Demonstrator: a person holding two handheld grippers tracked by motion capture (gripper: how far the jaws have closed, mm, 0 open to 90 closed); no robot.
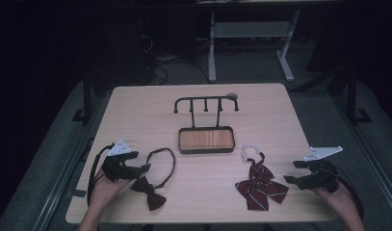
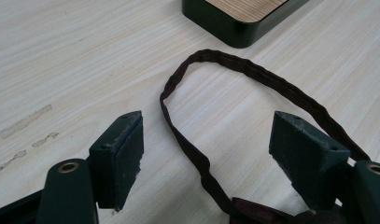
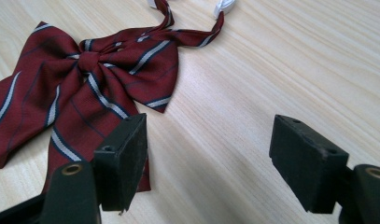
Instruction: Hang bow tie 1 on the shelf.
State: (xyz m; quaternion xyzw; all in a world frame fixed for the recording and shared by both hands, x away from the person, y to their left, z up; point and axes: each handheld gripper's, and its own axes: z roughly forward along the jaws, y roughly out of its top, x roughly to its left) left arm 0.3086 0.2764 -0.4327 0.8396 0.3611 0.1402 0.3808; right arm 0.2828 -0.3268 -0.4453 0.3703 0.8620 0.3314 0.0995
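A dark maroon bow tie [image 1: 149, 192] lies at the front left of the table, its neck strap [image 1: 163, 159] curling into a loop behind it. My left gripper [image 1: 144, 168] hovers just left of it, open; the strap [image 2: 211, 158] runs across the table between and beyond its jaws, untouched. A red striped bow tie [image 1: 260, 186] with a white clasp [image 1: 249, 151] lies at the front right. My right gripper [image 1: 290, 172] stands open just right of it; the striped tie [image 3: 80, 98] shows to the left past its jaws.
A black hanger stand [image 1: 206, 103] with several pegs rises from a wood-lined tray [image 1: 206, 139] at the table's middle. The tray's corner [image 2: 239, 18] lies beyond the strap. Dark floor and a desk frame [image 1: 212, 48] lie behind the table.
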